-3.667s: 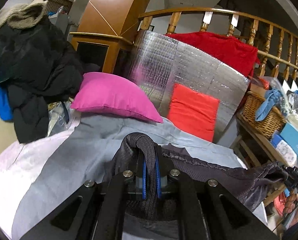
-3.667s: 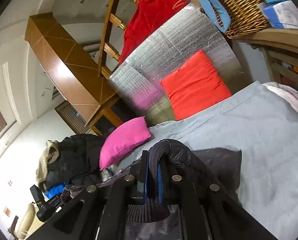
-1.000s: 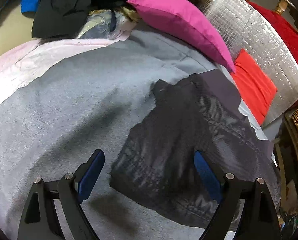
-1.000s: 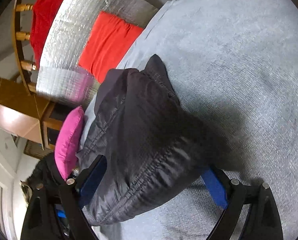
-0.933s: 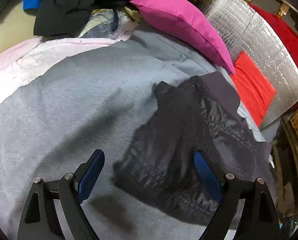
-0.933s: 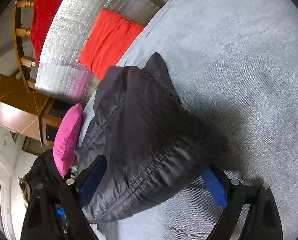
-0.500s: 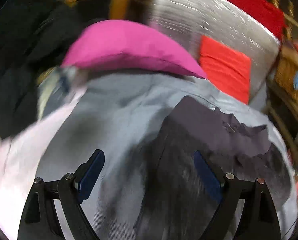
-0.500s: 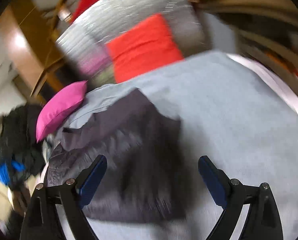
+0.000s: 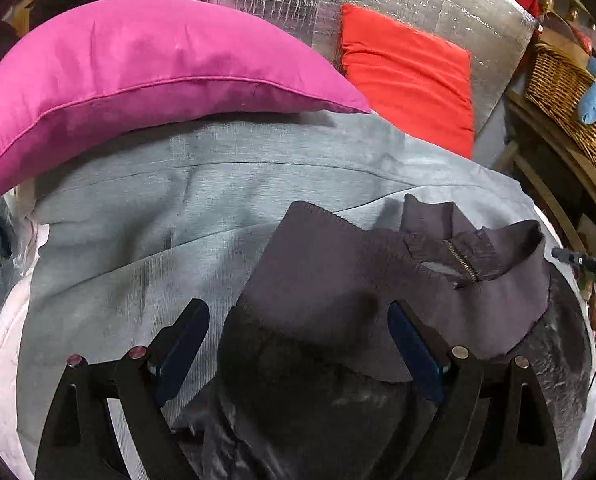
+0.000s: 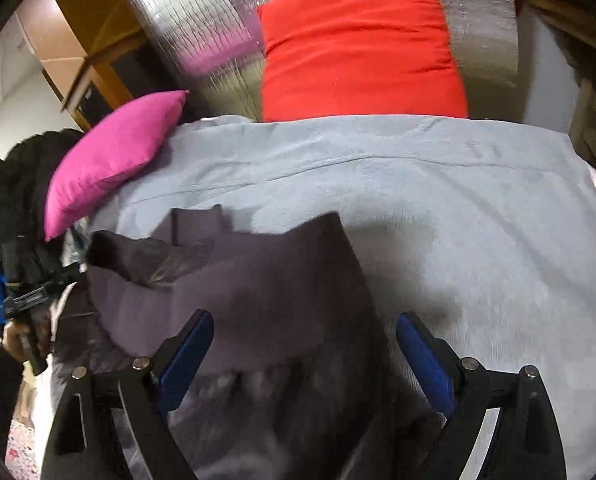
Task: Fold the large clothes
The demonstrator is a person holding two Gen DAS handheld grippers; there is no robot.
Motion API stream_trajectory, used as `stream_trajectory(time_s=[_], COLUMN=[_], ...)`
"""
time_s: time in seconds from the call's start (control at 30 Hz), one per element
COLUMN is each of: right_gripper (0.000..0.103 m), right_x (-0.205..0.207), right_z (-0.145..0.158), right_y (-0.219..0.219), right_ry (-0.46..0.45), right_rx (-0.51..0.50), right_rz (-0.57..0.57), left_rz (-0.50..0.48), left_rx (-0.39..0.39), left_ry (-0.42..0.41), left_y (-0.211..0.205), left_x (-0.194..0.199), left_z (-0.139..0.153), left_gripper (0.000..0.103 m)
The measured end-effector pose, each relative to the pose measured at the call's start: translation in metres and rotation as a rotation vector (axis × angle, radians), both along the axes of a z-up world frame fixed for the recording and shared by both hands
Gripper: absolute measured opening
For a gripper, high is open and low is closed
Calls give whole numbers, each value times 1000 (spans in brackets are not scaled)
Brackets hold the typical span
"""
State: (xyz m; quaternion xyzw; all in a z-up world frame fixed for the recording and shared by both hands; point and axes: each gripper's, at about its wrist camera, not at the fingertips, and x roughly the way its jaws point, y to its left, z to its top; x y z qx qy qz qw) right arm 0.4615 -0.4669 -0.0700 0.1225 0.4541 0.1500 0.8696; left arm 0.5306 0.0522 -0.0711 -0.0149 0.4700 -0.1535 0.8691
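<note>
Both tools stand wide open and hold nothing, where some seconds ago each one was closed on a dark ribbed edge of the garment.

From the left wrist view, we see the left tool [image 9: 298,344] with its blue pads apart, above the dark jacket [image 9: 378,300]. The jacket lies on the grey blanket [image 9: 157,208] of the bed, near the pink pillow [image 9: 137,68] and the red cushion [image 9: 410,76]. One second ago this camera looked steeply down on a compact dark bundle; now it looks forward along the bed, and we can see the collar with its zipper [image 9: 460,260] at the far side. At the right edge the other tool appears only as a small dark part.

From the right wrist view, the right tool [image 10: 304,344] is open as well, with the jacket [image 10: 257,288] below and between its fingers but not pressed. The picture is a little blurred. A second ago the jacket filled this view as a puffy folded lump; now it lies lower, with the collar part to the left.

We judge that one fold is laid down and released, and both hands are turning to find the next edge.
</note>
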Motion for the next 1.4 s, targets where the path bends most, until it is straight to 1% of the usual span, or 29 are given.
stream_trajectory(time_s=[0.13,0.23,0.3,0.33,0.37,0.4,0.43,0.53,0.6,0.63,0.67,0.7,0.73,0.77,0.83,0.87,0.9,0.93,0.97,1.0,1.03,1.07,1.13,1.2,1.23,1.27,1.3,1.33,1.4], right_gripper=[94,93,81,72,57,47,35,33,33,33,37,43,75,83,82,79,69,37,27,20,9,9,8,8,8,8,7,7,7], right_x=[10,13,14,16,16,17,17,15,15,15,14,15,15,16,19,21,23,25,24,23,21,19,12,5,0,-2,-1,1,10], right_z=[-12,-15,-15,-15,-15,-16,-15,-14,-12,-11,-8,-6,-6,-6,-10,-13,-16,-18,-19,-18,-15,-12,2,18,26,32,30,27,6], right_y=[0,2,6,9,10,11,11,10,8,7,5,2,1,1,7,10,14,18,20,21,22,23,23,18,14,7,2,0,-4], right_ry=[25,31,32,33,41,45,44,36,24,12,-8,-21,-26,-29,-5,9,28,43,40,40,35,19,-31,-88,-120,-147,-145,-136,-89], right_rx=[9,21,-5,-22,-41,-57,-69,-73,-89,-89,-78,-59,-36,-20,-48,-65,-74,-102,-135,-141,-152,-170,-205,-214,-213,-213,-215,-218,-256], right_rz=[7,0,6,3,1,-2,-9,-7,-15,-24,-35,-44,-48,-47,-29,-23,-10,-7,-15,-12,-9,-6,-18,-45,-67,-105,-133,-151,-181], left_rz=[-12,11,20,25,29,32,31,22,7,0,-1,-1,-7,-12,-10,-6,-6,2,4,3,4,10,52,94,118,148,185,210,232], left_rx=[9,1,-7,1,5,6,1,14,13,14,19,28,31,34,59,69,72,93,114,137,158,166,150,134,133,127,127,123,150], left_ry=[16,20,32,32,29,34,43,45,48,48,43,31,23,24,18,17,23,42,57,46,19,0,-37,-70,-73,-67,-50,-13,20], left_y=[1,1,1,0,-1,-1,-1,-3,-4,-5,-6,-6,-8,-9,-13,-15,-17,-18,-18,-19,-19,-18,-11,-1,3,7,11,14,15], left_x=[6,14,19,21,22,22,23,23,24,24,24,23,23,24,25,27,28,31,33,32,30,27,24,21,23,25,29,35,38], left_z=[-8,-10,-12,-13,-13,-14,-16,-17,-16,-15,-14,-13,-13,-13,-16,-18,-19,-21,-24,-24,-21,-18,-10,-4,-5,-8,-15,-25,-39], left_gripper=[91,91,90,86,82,75,69,68,70,75,78,81,81,81,80,76,50,21,13,9,8,8,8,8,8,8,8,8,8])
